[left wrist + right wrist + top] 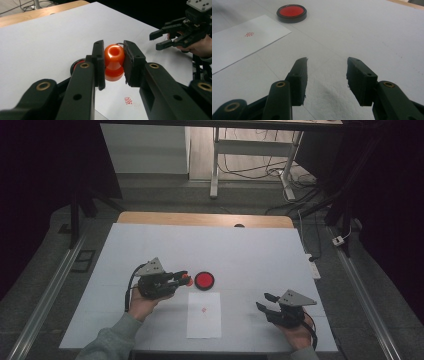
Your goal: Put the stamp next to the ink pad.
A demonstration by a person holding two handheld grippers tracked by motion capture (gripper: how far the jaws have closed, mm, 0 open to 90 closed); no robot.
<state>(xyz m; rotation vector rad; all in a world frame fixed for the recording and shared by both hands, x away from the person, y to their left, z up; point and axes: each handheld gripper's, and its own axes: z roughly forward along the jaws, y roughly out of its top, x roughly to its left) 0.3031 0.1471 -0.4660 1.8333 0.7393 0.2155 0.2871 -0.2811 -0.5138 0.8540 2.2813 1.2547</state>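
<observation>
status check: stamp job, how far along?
Done: the sheet of paper already bears one red mark. In hand: the left gripper is shut on the orange stamp, next to the red ink pad. The right gripper is open, idle. Left: likely inking or setting the stamp down; unclear which.

My left claw (114, 63) squeezes an orange stamp (114, 61) above the white surface (50, 40). My other claw (163, 40) hangs wide apart, far off.

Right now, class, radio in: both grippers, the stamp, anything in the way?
Left gripper shut on orange rubber-like stamp. Right gripper open, empty. Round red ink pad and white paper sheet unobstructed.
</observation>
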